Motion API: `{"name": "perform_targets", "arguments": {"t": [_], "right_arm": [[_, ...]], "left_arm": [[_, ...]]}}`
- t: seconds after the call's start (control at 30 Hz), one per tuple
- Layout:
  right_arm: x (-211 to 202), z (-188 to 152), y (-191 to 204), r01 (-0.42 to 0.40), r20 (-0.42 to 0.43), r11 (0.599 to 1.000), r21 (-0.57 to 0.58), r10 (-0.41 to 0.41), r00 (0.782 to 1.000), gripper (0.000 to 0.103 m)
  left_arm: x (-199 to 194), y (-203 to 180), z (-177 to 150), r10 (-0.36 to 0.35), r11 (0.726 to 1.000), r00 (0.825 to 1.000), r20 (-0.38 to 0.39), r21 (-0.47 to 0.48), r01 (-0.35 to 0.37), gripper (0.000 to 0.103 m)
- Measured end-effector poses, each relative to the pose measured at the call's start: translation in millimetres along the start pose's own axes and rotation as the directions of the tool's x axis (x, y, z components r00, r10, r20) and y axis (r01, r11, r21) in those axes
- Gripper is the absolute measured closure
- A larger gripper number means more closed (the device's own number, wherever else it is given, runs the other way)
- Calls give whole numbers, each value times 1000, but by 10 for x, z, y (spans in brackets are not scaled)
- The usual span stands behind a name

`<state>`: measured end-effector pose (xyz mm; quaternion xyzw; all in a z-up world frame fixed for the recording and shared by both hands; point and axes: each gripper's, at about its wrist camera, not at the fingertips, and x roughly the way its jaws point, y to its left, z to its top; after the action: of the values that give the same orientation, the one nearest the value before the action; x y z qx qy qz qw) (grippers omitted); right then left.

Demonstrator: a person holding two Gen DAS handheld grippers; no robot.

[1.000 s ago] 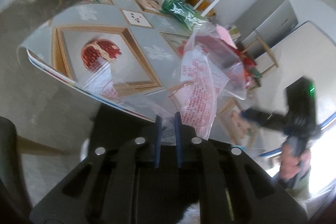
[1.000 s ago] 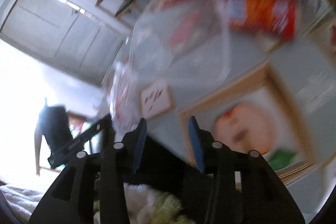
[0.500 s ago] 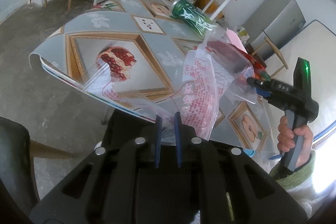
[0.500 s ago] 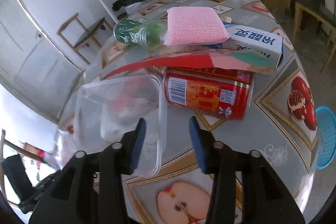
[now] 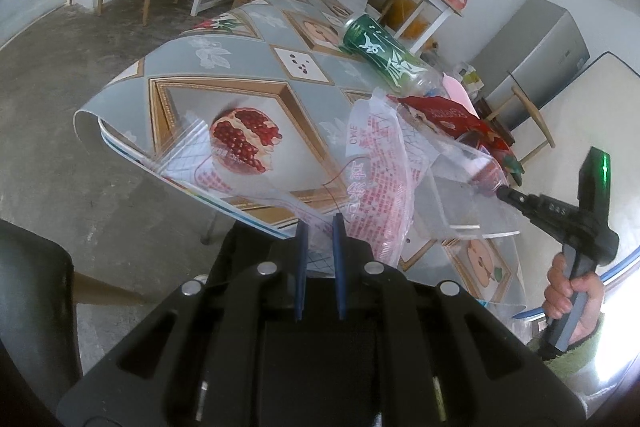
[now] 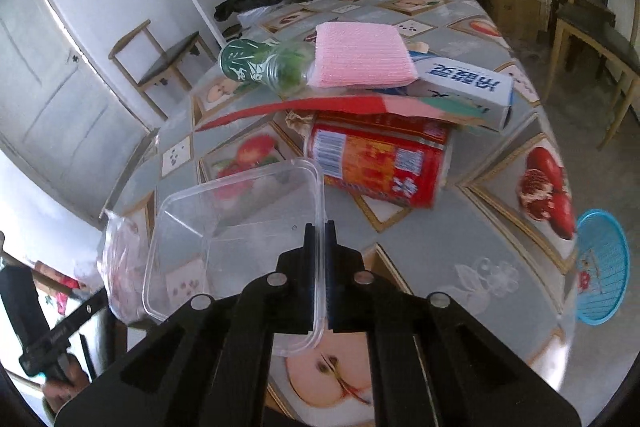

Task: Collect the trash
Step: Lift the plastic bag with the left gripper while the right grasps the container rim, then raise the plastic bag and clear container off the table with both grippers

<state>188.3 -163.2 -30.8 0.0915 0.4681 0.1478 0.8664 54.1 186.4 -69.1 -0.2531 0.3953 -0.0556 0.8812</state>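
Both claws clenched: right claw (image 6: 319, 227) on clear container (image 6: 240, 223) rim, just closed; left claw (image 5: 319, 223) on printed bag (image 5: 376, 163); contents unclear.

The right gripper (image 6: 319, 229) has just pinched shut; the left gripper (image 5: 319, 221), at its nine o'clock, stays nearly closed.

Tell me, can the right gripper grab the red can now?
Probably not yet. The right gripper is already shut on the clear plastic container's rim, so its jaws are full, though the red can lies uncovered just beyond.
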Motion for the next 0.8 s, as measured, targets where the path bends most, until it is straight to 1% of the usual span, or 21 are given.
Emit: {"name": "perform_targets", "arguments": {"t": [0.13, 0.3, 0.5, 0.8], "right_arm": [[-144, -85, -141, 30, -13, 1000, -7, -30, 999, 99], [-212, -180, -336, 46, -22, 998, 41, -45, 999, 99], [-192, -218, -457, 15, -23, 995, 103, -13, 1000, 99], [-238, -172, -537, -32, -14, 989, 142, 34, 999, 99]], "left_arm": [[24, -50, 0, -10, 1000, 1000, -9, 9, 10, 93], [90, -102, -7, -16, 1000, 1000, -26, 15, 16, 93], [153, -179, -5, -18, 999, 999, -36, 28, 19, 93], [174, -231, 13, -32, 999, 999, -26, 33, 32, 93]]}}
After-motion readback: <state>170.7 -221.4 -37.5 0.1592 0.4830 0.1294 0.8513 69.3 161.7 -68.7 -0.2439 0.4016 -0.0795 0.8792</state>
